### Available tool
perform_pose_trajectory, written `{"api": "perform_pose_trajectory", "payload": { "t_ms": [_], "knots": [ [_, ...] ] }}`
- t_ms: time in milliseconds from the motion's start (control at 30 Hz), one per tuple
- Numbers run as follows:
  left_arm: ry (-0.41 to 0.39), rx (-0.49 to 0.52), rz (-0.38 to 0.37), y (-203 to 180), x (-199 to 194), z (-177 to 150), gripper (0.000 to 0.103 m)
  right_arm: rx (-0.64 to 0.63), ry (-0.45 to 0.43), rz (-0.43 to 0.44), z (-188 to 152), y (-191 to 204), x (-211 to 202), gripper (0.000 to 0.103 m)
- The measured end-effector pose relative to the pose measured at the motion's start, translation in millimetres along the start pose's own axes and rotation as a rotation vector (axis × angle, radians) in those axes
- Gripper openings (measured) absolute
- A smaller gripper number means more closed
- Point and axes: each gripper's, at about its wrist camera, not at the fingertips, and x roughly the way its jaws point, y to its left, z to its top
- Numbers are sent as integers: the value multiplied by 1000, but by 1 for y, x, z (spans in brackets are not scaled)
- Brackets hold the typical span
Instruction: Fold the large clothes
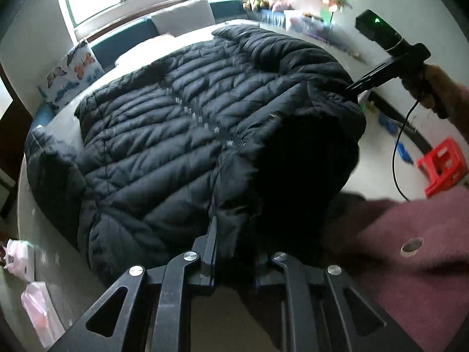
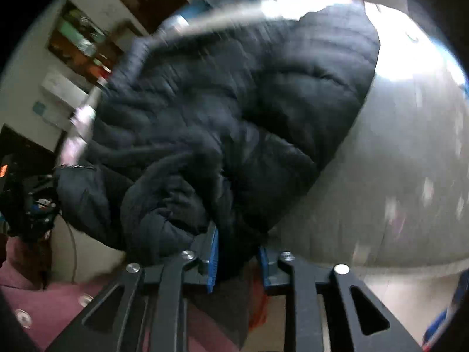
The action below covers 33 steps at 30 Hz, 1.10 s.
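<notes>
Black quilted down jacket (image 1: pixel 176 123) lies front-up, zipped, spread across a pale round surface (image 1: pixel 49 234); collar at the far end, hem toward the person. One sleeve (image 1: pixel 49 164) hangs over the surface's edge.

Left gripper (image 1: pixel 234 252): jaws nearly together, pinching the hem fabric close to the zip line. Cloth sits between the pads, so the grip looks firm.

Right gripper (image 2: pixel 237 252): jaws narrowed on a bunched dark fold of the jacket; blue pads show either side of the cloth. From the left wrist view its fingertips sit at the jacket's side edge, which is lifted and curling inward. Right view is blurred; exact seam held can't be told.

Step in hand, as judged: folding a side panel toward the centre.

To do it well:
- Carry both grips together, level, so the fold line runs straight, parallel to the zip.
- Keep the puffy fabric taut between the grippers; slack will bunch.
- Lay it down flat, then release.
- Tuck the hanging sleeve in.
</notes>
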Motion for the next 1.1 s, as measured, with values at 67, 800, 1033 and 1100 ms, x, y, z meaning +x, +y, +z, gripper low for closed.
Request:
{"api": "perform_pose_trajectory", "payload": {
  "t_ms": [67,800,1033,1100],
  "knots": [
    [-32,6,-15,3,-21,0,22,19,-5,-30,-1,-7,-10,31],
    [72,-217,-118,91,88,60,54,-179,-123,-318,140,-16,40,63],
    [80,-201,-162,76,90,43,54,8,14,-397,86,-82,36,64],
    [85,-182,-181,84,82,47,54,21,17,-367,76,-85,28,65]
  ]
}}
